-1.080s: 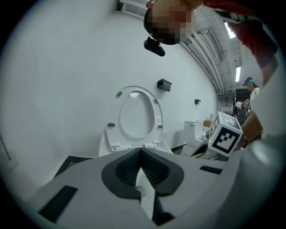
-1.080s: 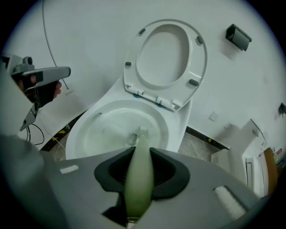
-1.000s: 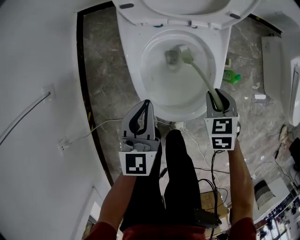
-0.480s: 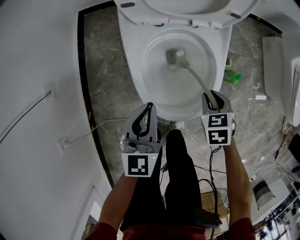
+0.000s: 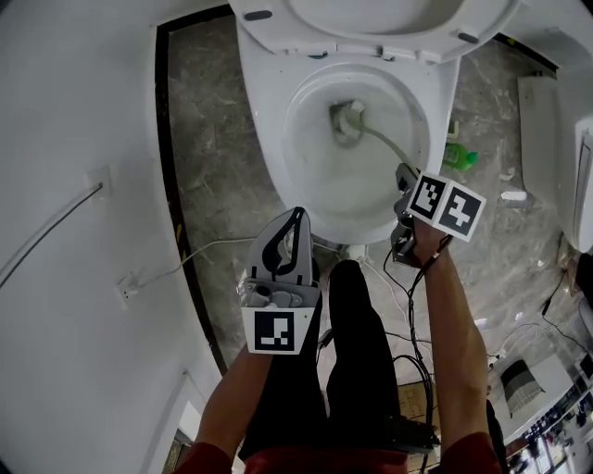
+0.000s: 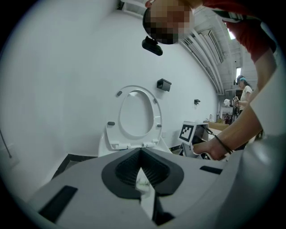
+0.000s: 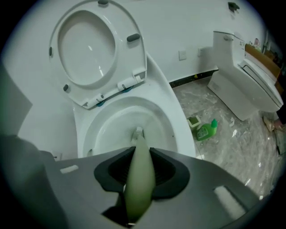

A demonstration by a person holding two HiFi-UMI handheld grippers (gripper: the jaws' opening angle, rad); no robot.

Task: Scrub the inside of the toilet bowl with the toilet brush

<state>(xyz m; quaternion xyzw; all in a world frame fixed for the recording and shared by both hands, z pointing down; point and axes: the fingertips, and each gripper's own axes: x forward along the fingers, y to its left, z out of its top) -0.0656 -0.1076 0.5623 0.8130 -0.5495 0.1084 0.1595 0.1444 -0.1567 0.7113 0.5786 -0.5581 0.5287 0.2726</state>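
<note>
The white toilet bowl (image 5: 306,190) stands open, its seat and lid (image 5: 371,28) raised. My right gripper (image 5: 405,178) is shut on the pale green handle of the toilet brush (image 5: 382,142), at the bowl's right rim. The brush head (image 5: 347,116) sits down at the drain. In the right gripper view the handle (image 7: 139,174) runs out between the jaws into the bowl (image 7: 103,129), and the brush head (image 7: 138,132) shows just past them. My left gripper (image 5: 289,222) hangs shut and empty in front of the bowl; in the left gripper view its jaws (image 6: 140,154) meet, facing the raised seat (image 6: 136,114).
A green bottle (image 5: 458,153) lies on the marble floor right of the toilet, also the green bottle (image 7: 206,130) in the right gripper view. A second toilet (image 7: 243,82) stands further right. White cables (image 5: 195,250) trail over the floor by the wall. The person's legs (image 5: 357,352) stand before the bowl.
My right gripper has rolled and swung forward over the bowl's right rim, its marker cube now tilted. The brush head slid from the bowl's far right side down to the drain. The left gripper barely moved.
</note>
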